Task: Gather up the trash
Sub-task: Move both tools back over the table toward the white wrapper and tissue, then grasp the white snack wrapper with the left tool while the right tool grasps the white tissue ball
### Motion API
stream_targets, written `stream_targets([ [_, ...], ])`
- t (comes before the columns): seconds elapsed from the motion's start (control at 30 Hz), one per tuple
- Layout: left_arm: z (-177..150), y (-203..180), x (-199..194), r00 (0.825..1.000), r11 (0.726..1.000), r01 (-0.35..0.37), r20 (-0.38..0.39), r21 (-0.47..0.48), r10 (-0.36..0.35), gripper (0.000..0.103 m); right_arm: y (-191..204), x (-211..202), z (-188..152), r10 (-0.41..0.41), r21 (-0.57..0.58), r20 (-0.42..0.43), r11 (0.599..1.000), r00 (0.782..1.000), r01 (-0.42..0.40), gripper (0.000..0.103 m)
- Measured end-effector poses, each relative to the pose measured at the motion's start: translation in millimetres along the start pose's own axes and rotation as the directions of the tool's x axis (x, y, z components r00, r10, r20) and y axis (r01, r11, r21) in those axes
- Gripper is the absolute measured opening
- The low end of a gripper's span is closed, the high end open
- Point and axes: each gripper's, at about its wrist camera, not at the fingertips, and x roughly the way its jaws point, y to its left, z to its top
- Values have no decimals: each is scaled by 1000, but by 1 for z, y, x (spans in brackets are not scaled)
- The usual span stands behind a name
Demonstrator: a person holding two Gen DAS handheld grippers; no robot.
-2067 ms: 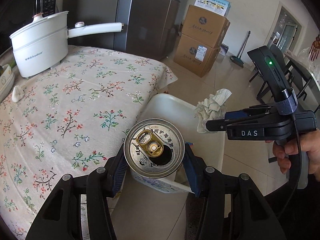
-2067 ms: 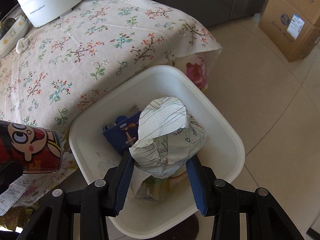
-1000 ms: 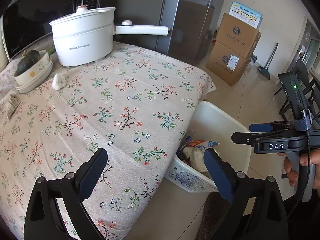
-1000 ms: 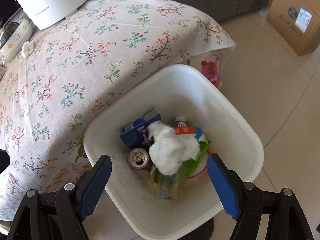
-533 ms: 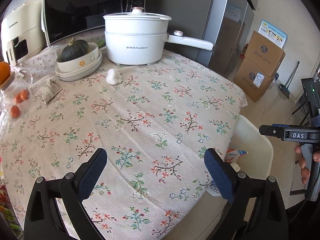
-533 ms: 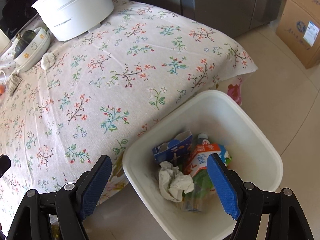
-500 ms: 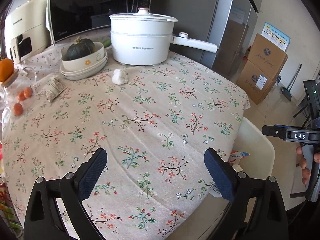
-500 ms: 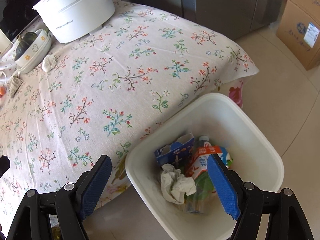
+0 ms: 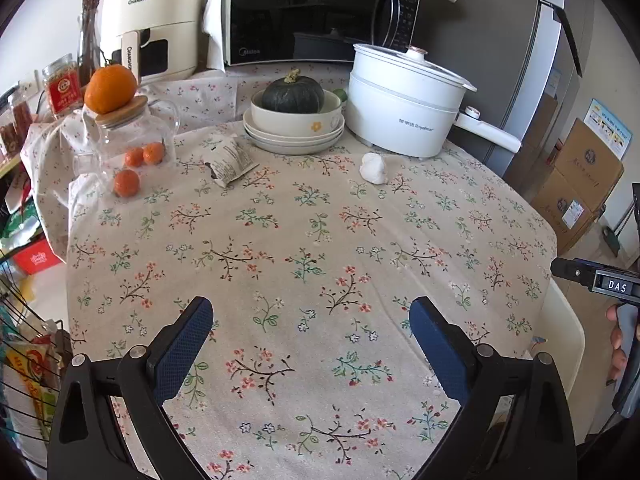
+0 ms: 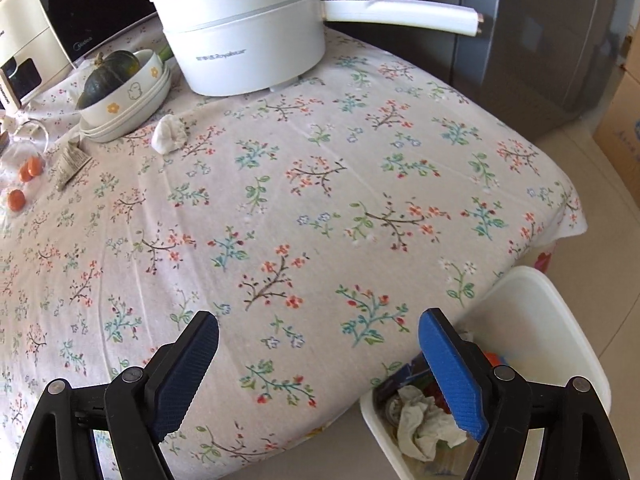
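From my feed, the tablecloth [image 9: 304,240] reads as matt woven cloth printed with small flowers, draped softly over the table's right edge. The electric pot [image 9: 404,108] near the far edge looks like smooth, glossy white plastic or enamel; I cannot tell which. The stacked bowls [image 9: 294,128] beside it have a glazed ceramic sheen, and the squash [image 9: 293,94] in them a dull, ribbed skin. Toward the far left corner the jar [image 9: 132,140] is clear glass with a pale wooden lid. The crumpled wrapper [image 9: 230,162] looks papery, the white wad [image 9: 373,168] like soft tissue. The bin [image 10: 560,332] below the right edge is smooth white plastic. My gripper pads [image 10: 188,372] show a dimpled blue rubbery texture on matt black plastic arms.
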Motion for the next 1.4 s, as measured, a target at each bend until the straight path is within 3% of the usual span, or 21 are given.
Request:
stream_targets([
  [0.27, 4, 62, 9, 998, 998, -65, -5, -3, 65, 102, 60, 29, 22, 41, -56, 23, 998, 999, -40, 87],
  [0.43, 18, 100, 35, 998, 997, -59, -29, -44, 58, 102, 83, 57, 43, 57, -88, 17, 995, 998, -55, 87],
  [0.6, 40, 112, 70, 1000, 999, -18, 0, -37, 18, 102, 106, 97, 68, 47, -132, 19, 990, 999, -44, 87],
  [0.77, 68, 116, 113, 999, 999, -12, 32, -51, 14, 101, 125, 138, 99, 110, -116, 16, 987, 994, -107, 86],
  [0.97, 102, 118, 163, 998, 998, -5, 54, -66, 8, 82, 144, 182, 127, 133, -132, 5, 982, 991, -132, 76],
  [1.13, 128, 109, 195, 999, 999, 10, 54, -47, -7, 64, 150, 203, 142, 146, -145, 9, 979, 989, -143, 60],
  [1.23, 136, 108, 215, 1000, 999, -17, 8, -44, 17, 40, 152, 209, 146, 145, -156, 13, 978, 989, -141, 50],
  [1.27, 137, 109, 221, 1000, 998, -22, -11, -51, 21, 26, 152, 209, 146, 144, -164, 18, 977, 989, -139, 49],
  [1.4, 138, 113, 221, 1000, 994, -19, -15, -109, 18, 17, 150, 208, 146, 153, -168, 14, 975, 988, -149, 34],
])
